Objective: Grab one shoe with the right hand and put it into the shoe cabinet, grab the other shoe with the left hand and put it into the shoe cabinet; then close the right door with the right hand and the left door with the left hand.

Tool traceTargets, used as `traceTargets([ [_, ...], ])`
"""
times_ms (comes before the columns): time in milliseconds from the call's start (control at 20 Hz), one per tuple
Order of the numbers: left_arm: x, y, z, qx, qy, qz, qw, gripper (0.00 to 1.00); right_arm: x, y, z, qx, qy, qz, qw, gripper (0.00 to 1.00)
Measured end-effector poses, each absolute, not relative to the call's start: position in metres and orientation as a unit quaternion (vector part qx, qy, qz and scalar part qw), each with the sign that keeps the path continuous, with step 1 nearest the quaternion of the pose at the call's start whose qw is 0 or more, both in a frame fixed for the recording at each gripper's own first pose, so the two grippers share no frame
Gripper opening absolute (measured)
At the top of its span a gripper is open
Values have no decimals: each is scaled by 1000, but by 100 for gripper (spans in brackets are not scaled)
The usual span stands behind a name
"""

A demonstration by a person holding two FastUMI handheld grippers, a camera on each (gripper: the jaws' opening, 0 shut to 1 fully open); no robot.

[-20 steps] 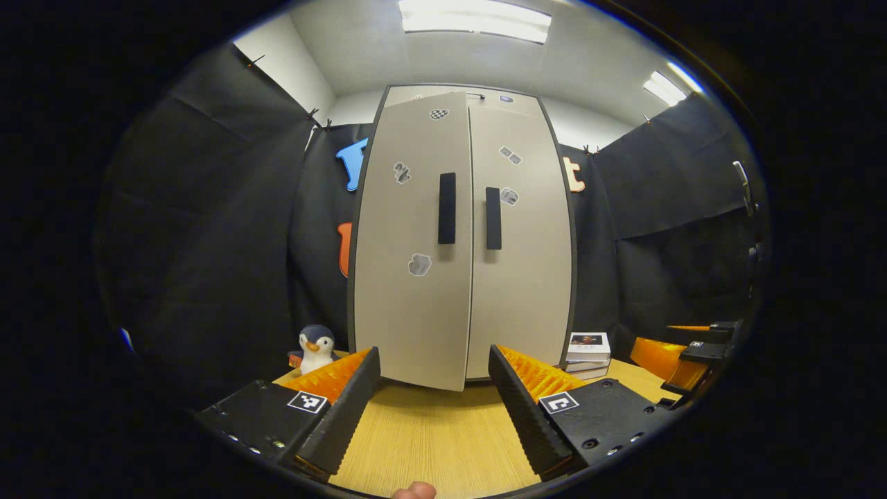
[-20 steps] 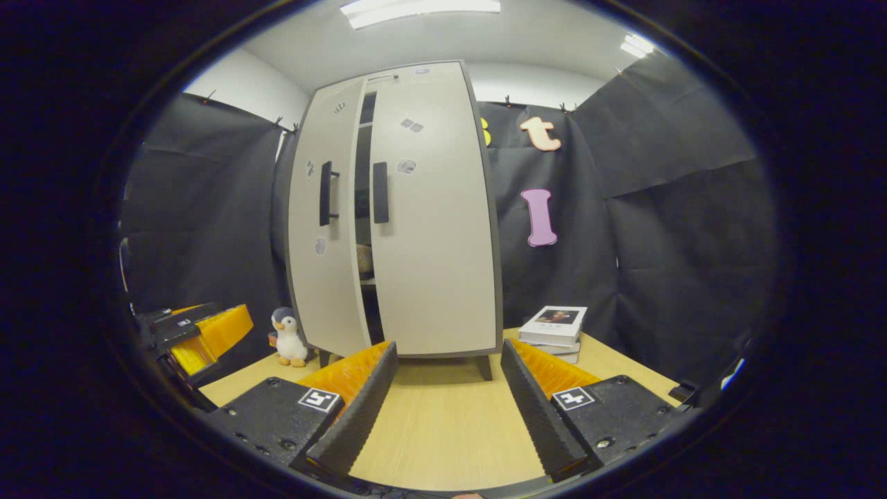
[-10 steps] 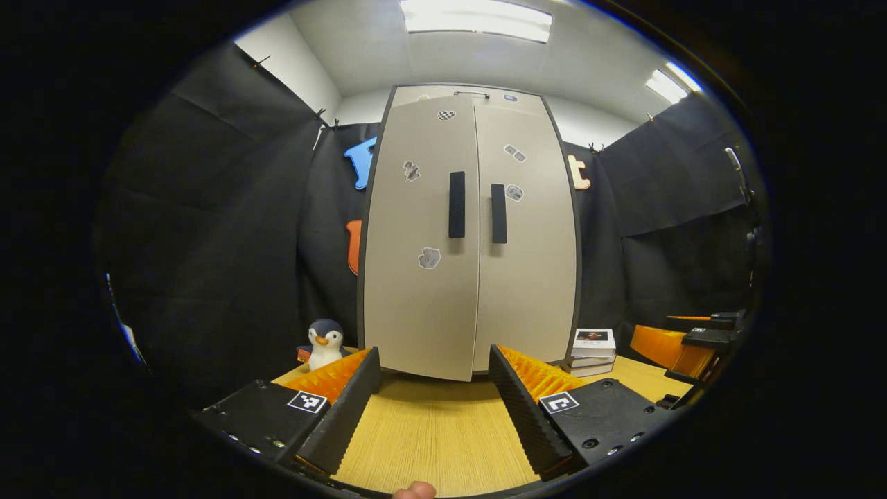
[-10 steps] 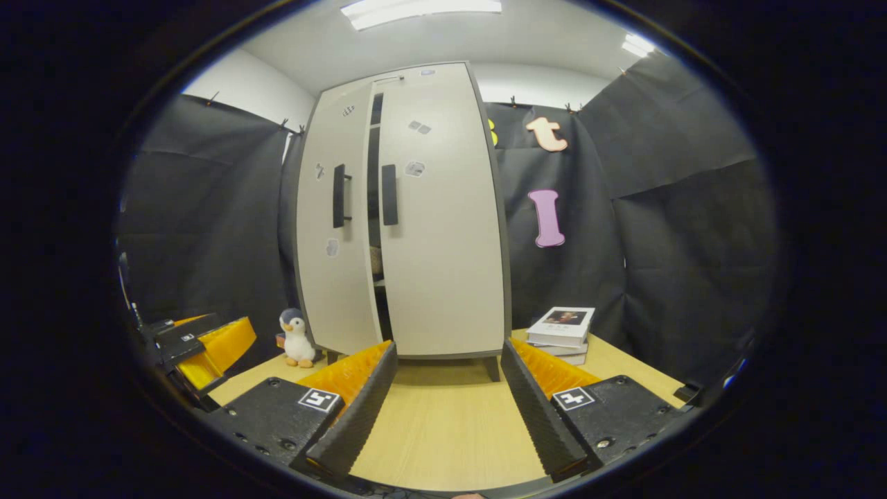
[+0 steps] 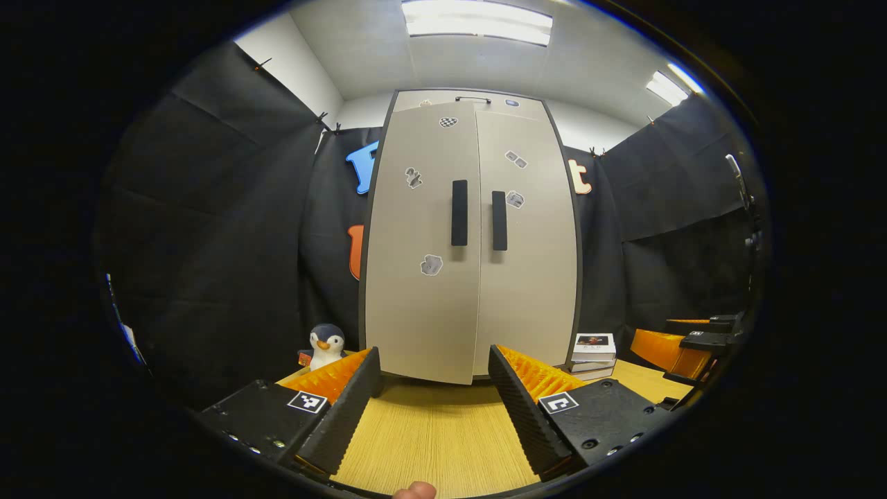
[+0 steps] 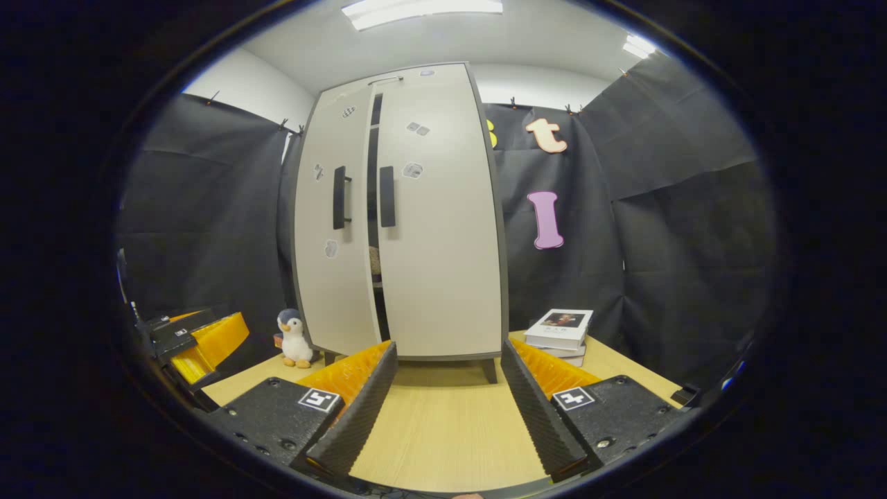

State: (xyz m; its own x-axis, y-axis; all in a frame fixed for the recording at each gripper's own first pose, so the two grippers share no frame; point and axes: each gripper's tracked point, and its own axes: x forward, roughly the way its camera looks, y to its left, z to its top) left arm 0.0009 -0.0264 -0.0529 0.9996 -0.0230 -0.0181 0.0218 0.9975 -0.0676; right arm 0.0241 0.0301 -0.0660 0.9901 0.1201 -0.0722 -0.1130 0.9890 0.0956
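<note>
Shoe cabinet (image 5: 471,242) dead centre at the back of the worktop (image 5: 436,443), left door (image 6: 337,229) not quite home, dark gap beside the right door (image 6: 440,222). Left claw (image 5: 434,398) released, empty; right claw (image 6: 447,409) same, both clear of the doors.

No legible text or numbers.
</note>
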Motion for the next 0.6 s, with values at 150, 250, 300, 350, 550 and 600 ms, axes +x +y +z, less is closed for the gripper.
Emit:
traceTargets([
  [150,2,-26,-52,-33,7,-13,999,95,25,29,-63,46,35,56,997,97],
  [250,2,-26,-51,-33,6,-13,999,95,25,29,-64,47,35,56,997,97],
  [300,2,-26,-51,-33,5,-13,999,95,24,30,-64,47,35,57,997,97],
  [350,3,-26,-50,-34,5,-12,999,95,24,30,-63,46,34,57,997,97],
  [550,3,-26,-53,-34,7,-12,999,95,23,30,-65,48,36,56,997,96],
  [600,3,-26,-53,-33,9,-12,999,95,24,29,-66,49,37,56,997,96],
])
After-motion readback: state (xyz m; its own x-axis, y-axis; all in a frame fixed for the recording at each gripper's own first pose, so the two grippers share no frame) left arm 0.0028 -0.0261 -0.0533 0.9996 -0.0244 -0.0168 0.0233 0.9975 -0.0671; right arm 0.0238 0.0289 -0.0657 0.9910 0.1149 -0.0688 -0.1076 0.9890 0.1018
